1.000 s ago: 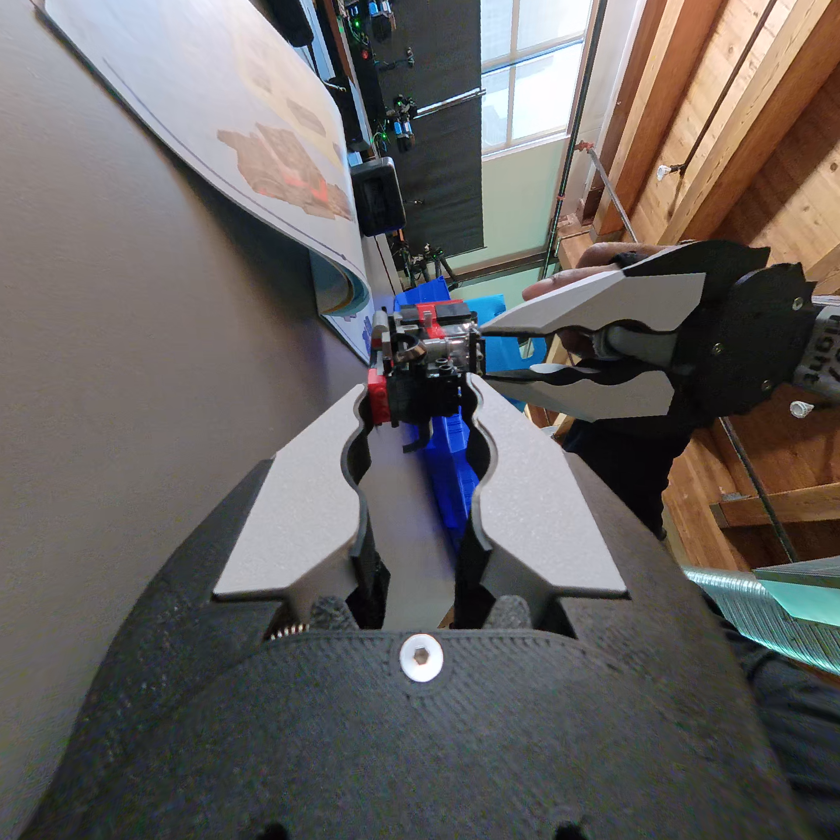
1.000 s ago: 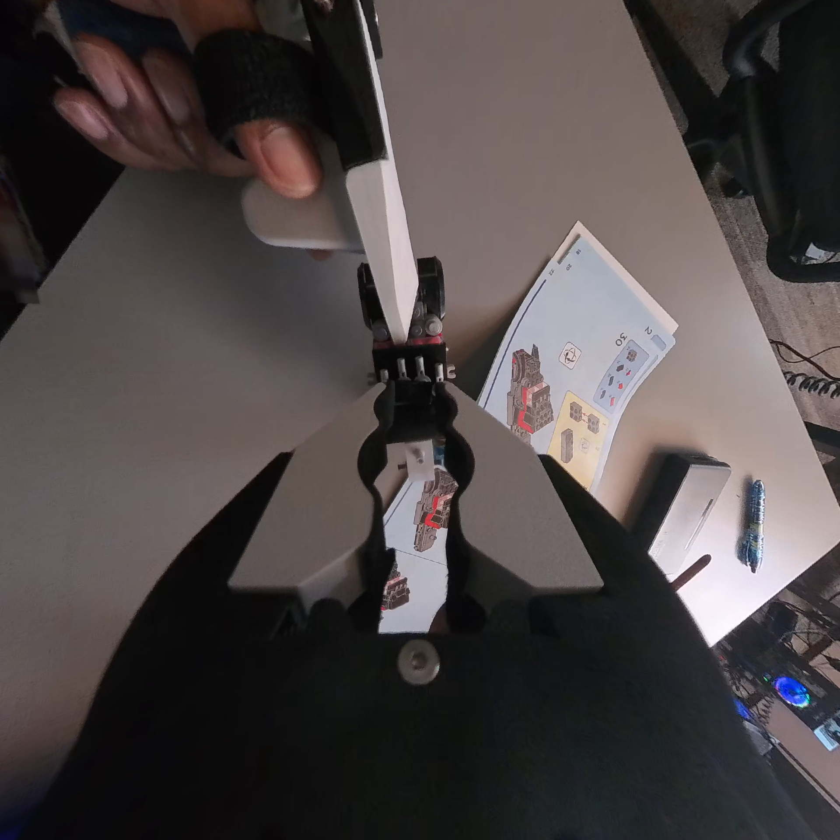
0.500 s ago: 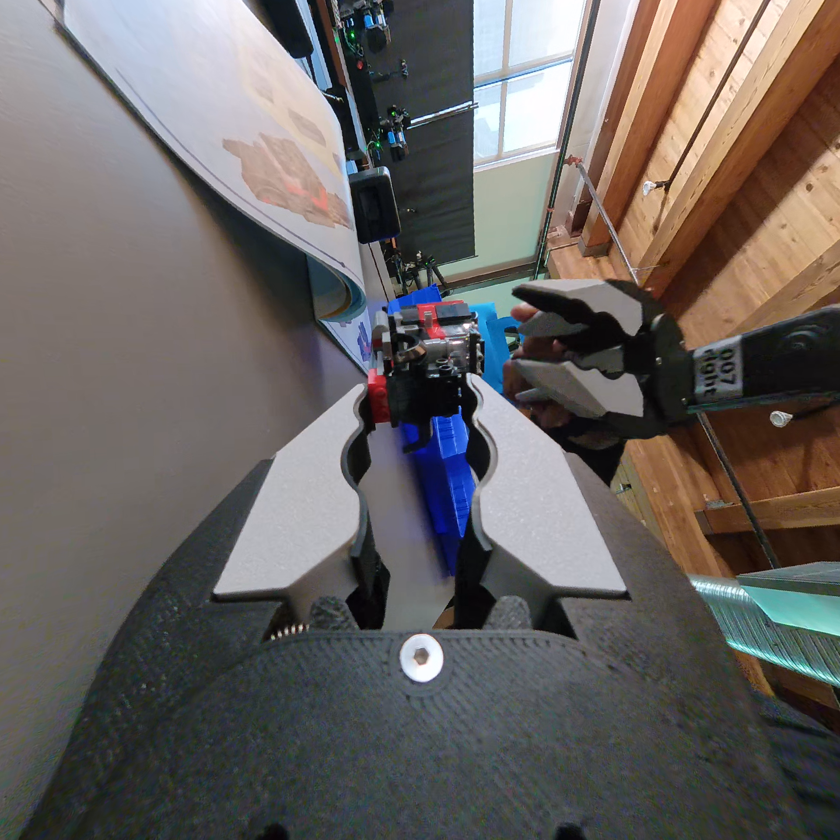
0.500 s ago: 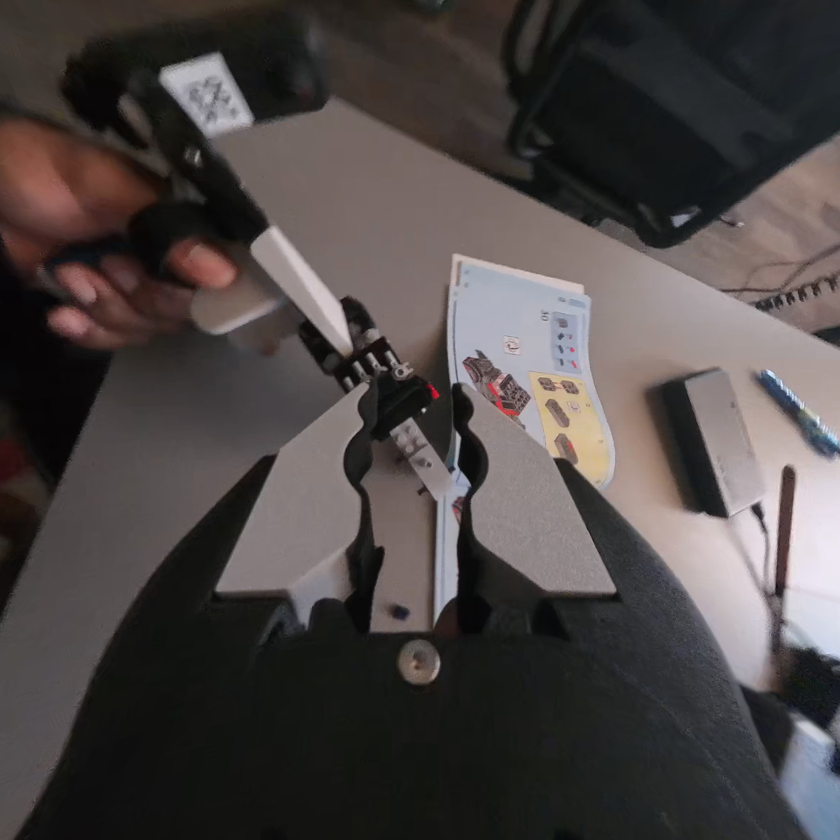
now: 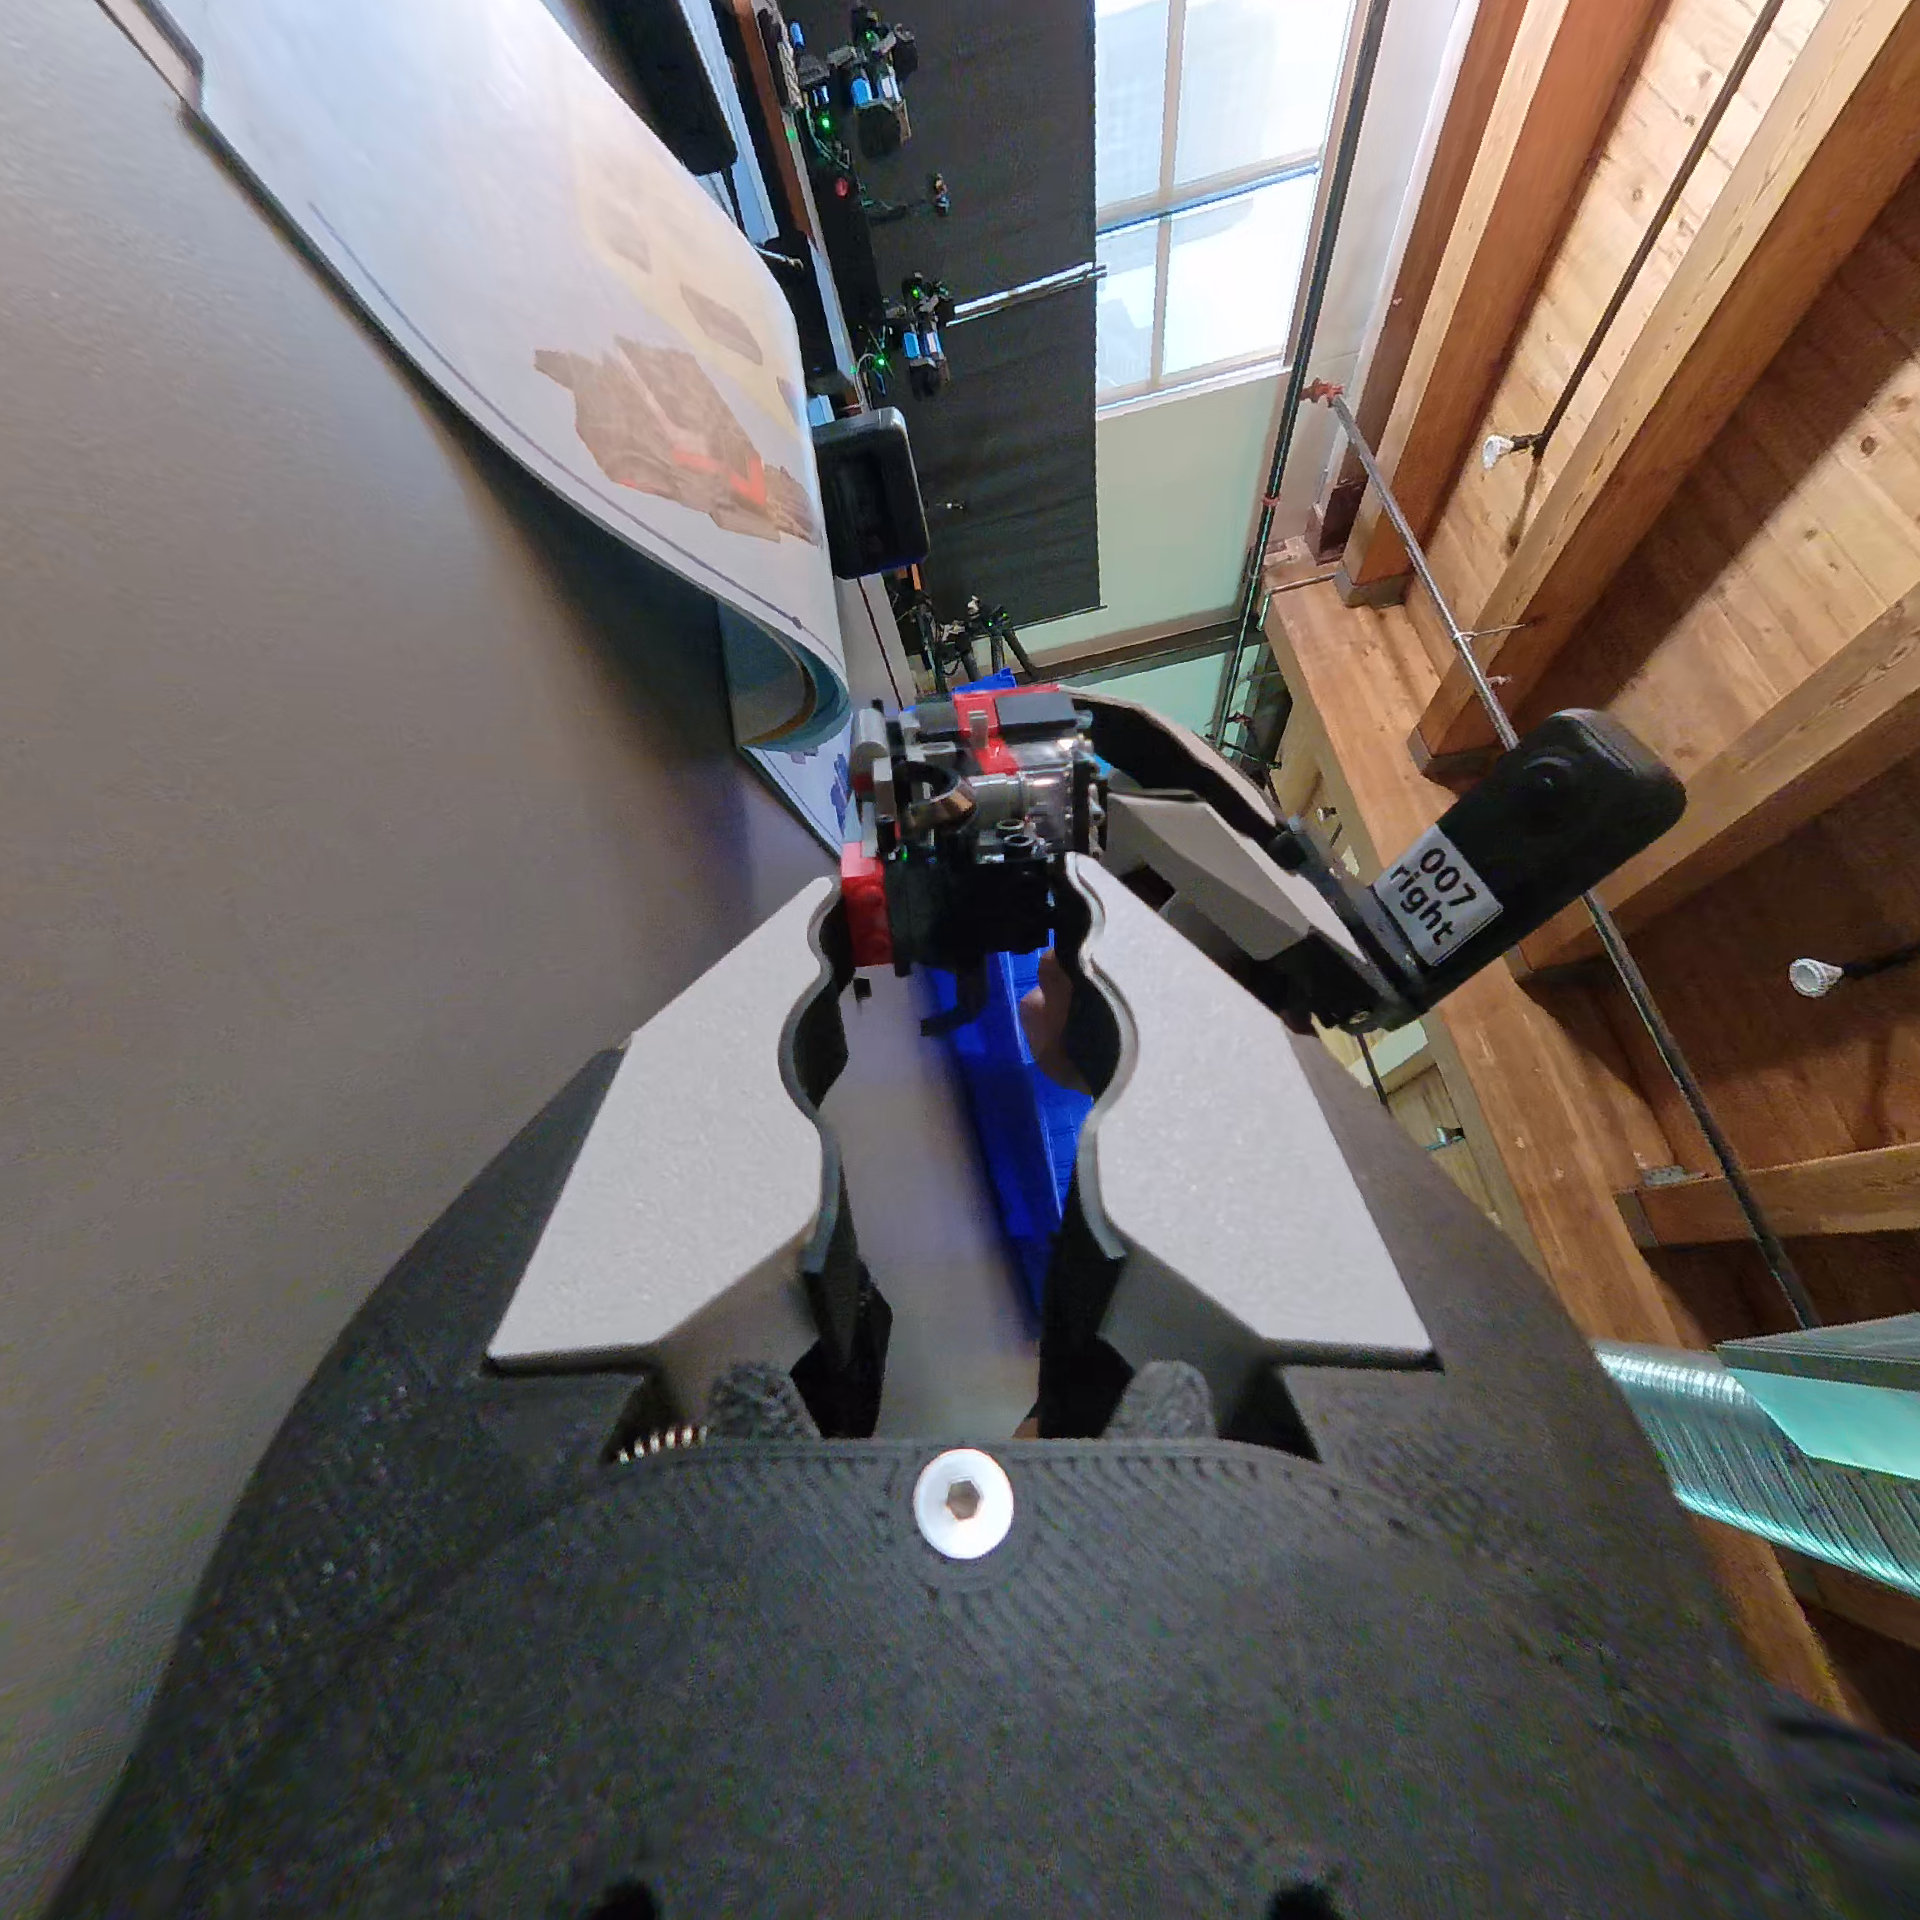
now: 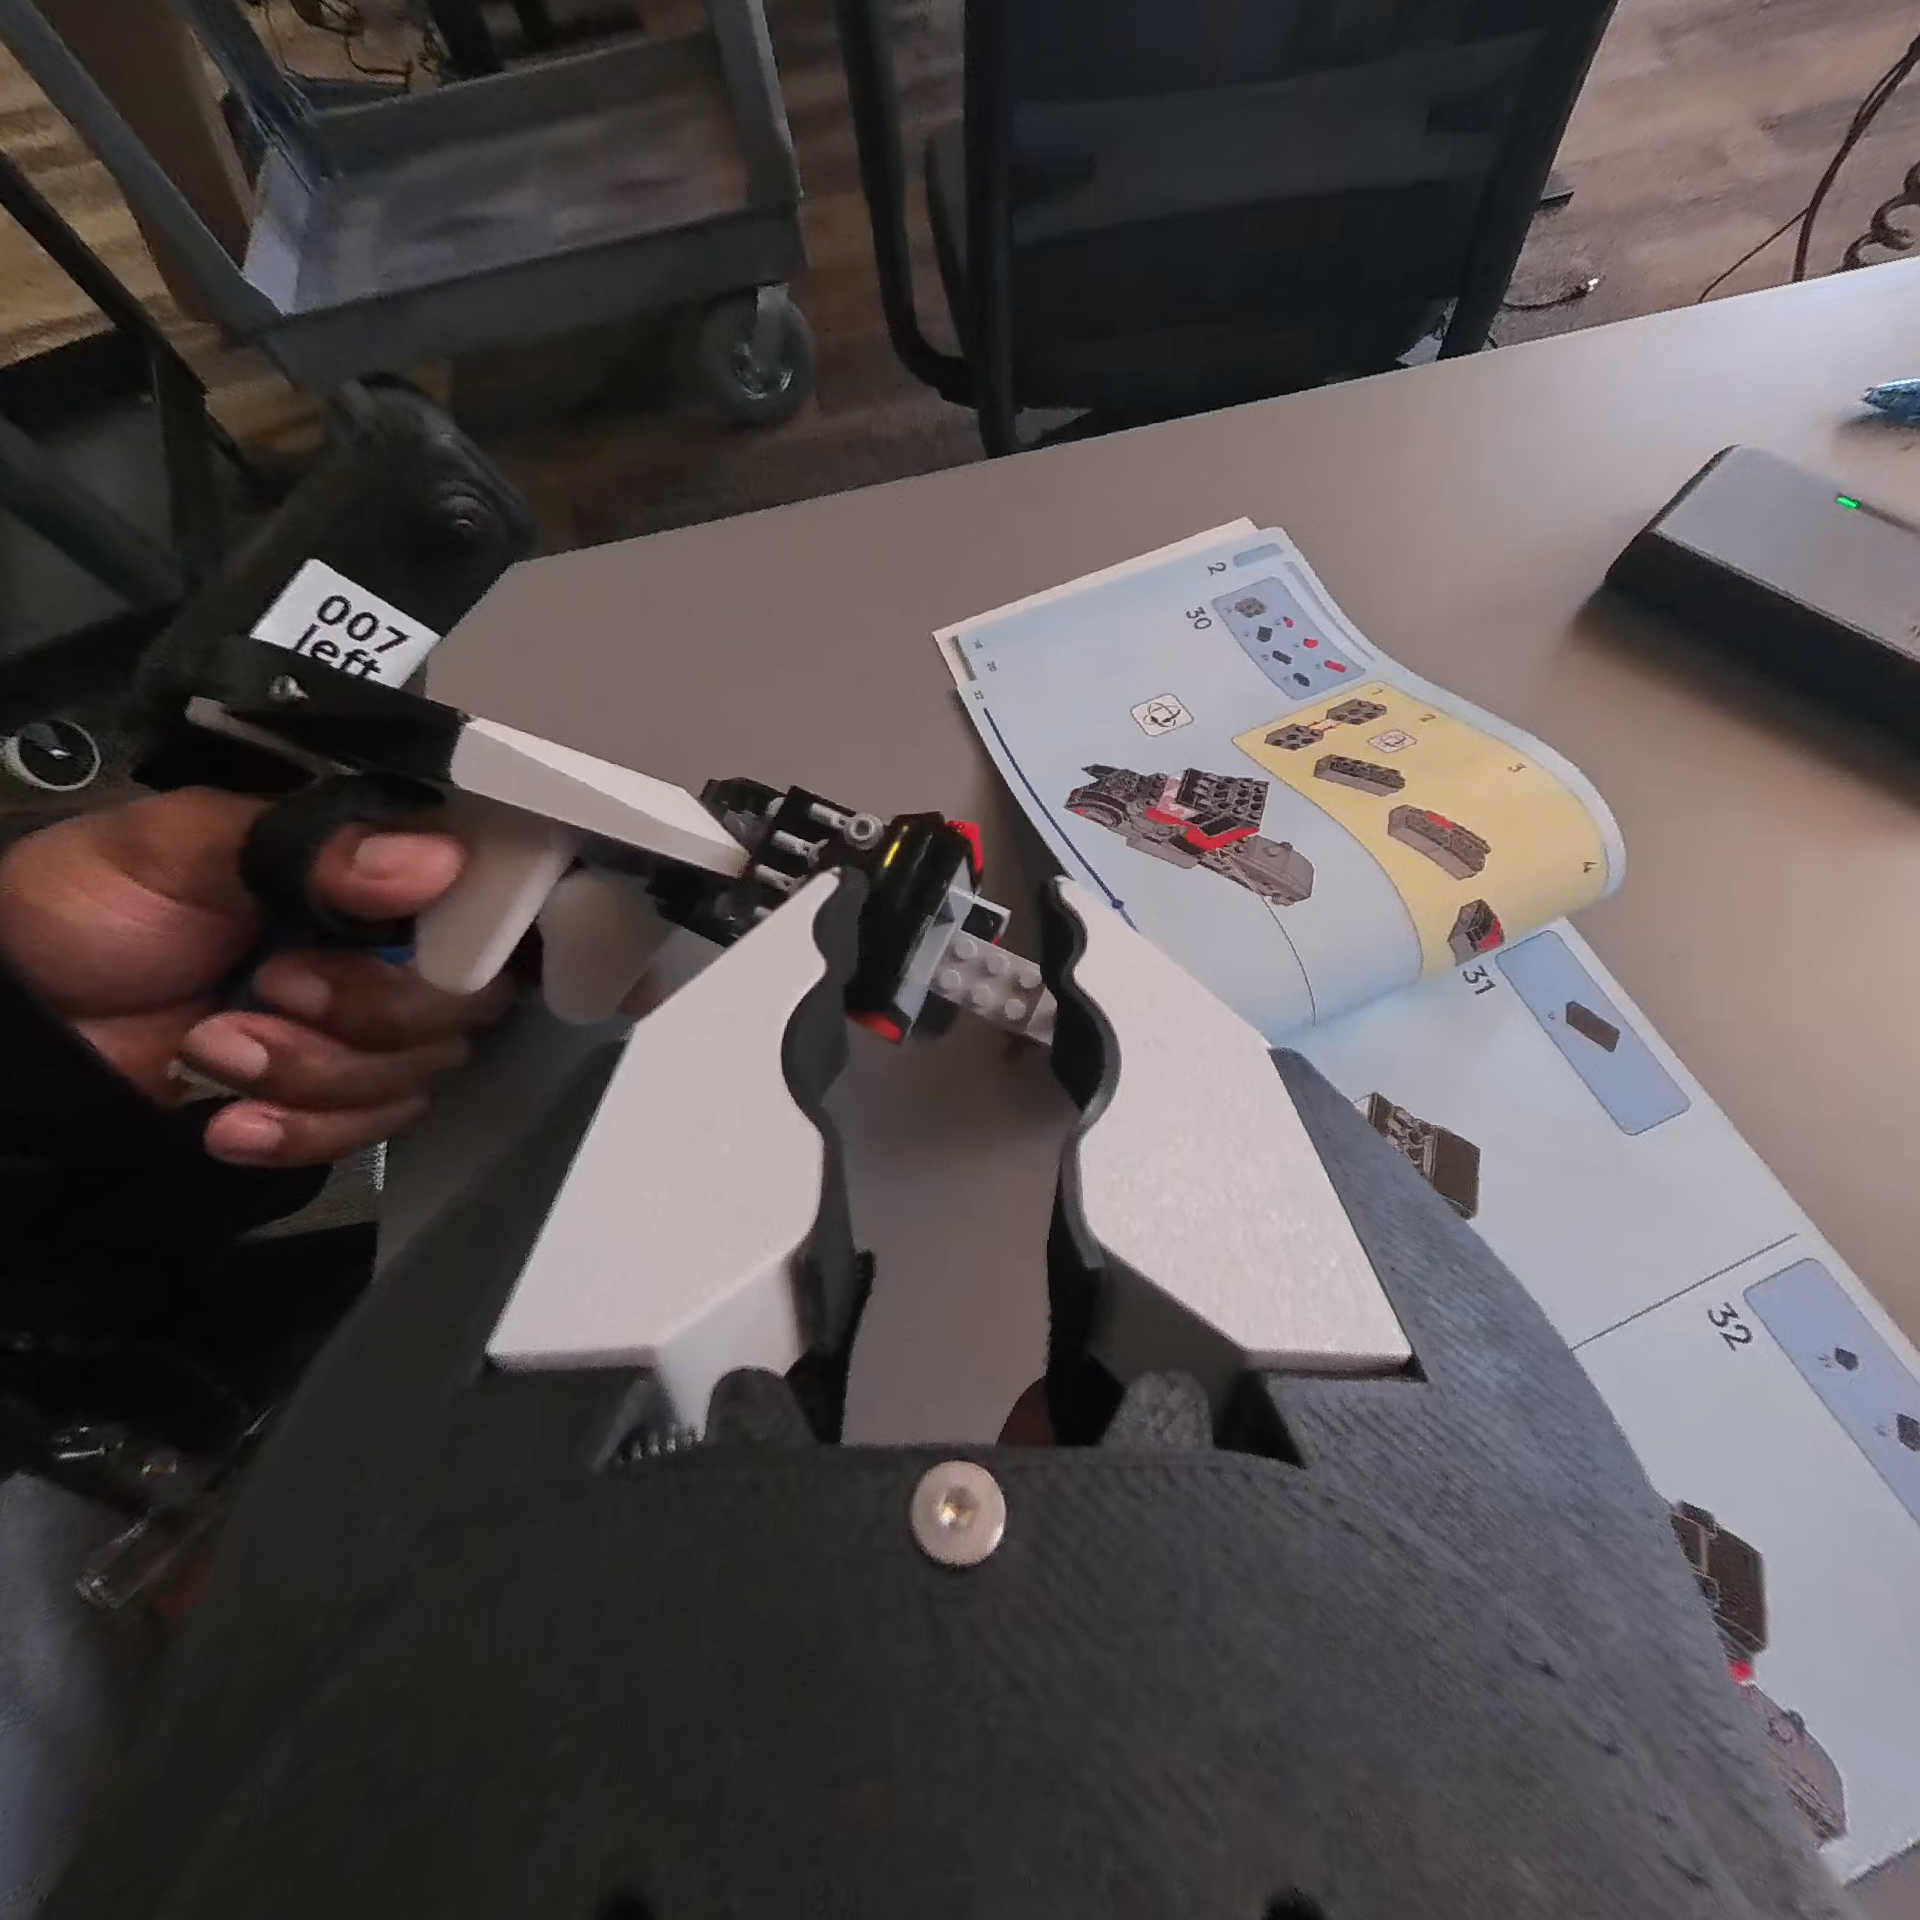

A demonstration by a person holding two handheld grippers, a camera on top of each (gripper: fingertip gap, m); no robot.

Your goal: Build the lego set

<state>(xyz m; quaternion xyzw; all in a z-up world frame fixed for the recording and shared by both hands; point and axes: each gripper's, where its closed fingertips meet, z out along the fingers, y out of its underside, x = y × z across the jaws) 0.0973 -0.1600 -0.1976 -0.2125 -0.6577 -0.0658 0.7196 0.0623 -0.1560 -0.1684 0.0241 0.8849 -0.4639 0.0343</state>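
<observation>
The lego model [image 5: 966,831] is a small black, red and grey build. My left gripper [image 5: 951,894] is shut on its black lower part and holds it above the table [image 5: 260,727]. In the right wrist view the model [image 6: 904,914] sticks out from the left gripper's white finger [image 6: 623,821], with a grey studded plate [image 6: 987,982] at its end. My right gripper [image 6: 945,914] is open, its jaws on either side of that end. It also shows in the left wrist view [image 5: 1101,769], reaching in from the right.
An open instruction booklet [image 6: 1247,790] lies on the grey table [image 6: 727,623] right of the grippers, with a dark power bank [image 6: 1787,582] beyond. A blue bin [image 5: 1008,1091] sits behind the model. A chair [image 6: 1247,208] and a cart [image 6: 520,187] stand past the table edge. The right tips stand about 25 cm off the dark power bank [image 6: 1787,582].
My right gripper let go of the model, swung away, and has come back around its end at a new angle. My left gripper has kept its hold.
</observation>
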